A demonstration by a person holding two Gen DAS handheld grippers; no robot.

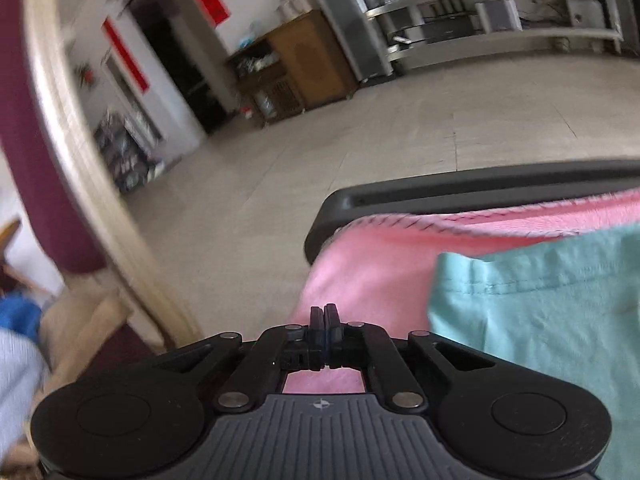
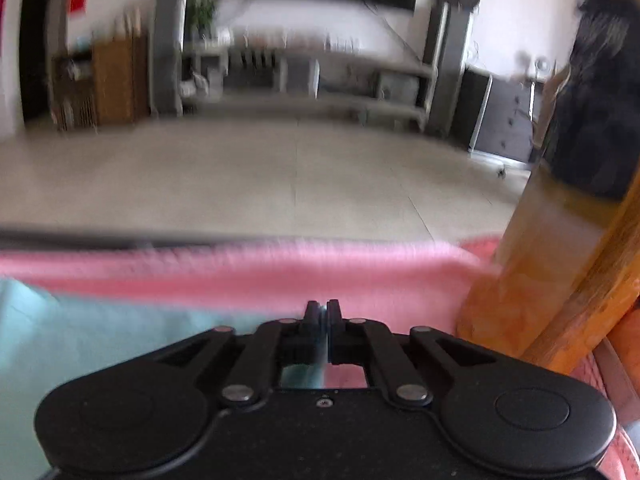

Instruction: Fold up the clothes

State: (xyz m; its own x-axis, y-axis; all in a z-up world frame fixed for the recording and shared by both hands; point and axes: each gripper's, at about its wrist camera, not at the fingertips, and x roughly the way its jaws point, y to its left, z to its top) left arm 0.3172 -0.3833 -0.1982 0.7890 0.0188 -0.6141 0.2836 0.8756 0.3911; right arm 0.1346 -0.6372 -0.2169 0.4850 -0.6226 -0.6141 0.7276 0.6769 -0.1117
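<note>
A pink cloth covers the dark table, with a teal garment lying on it, near and to the right in the left view. Left gripper hovers over pink, fingers pressed together, empty. Right gripper is likewise closed at the teal edge, gripping nothing visible.

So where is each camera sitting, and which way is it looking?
Left wrist: sits on the left gripper, looking along its shut fingers over the pink cloth and teal garment toward the floor and doorway; only the gripper shows.
Right wrist: sits on the right gripper, fingers shut, looking across the room at the TV stand, an orange post beside it; only the gripper shows.
Shared: pink cloth, teal garment, wooden cabinet.
</note>
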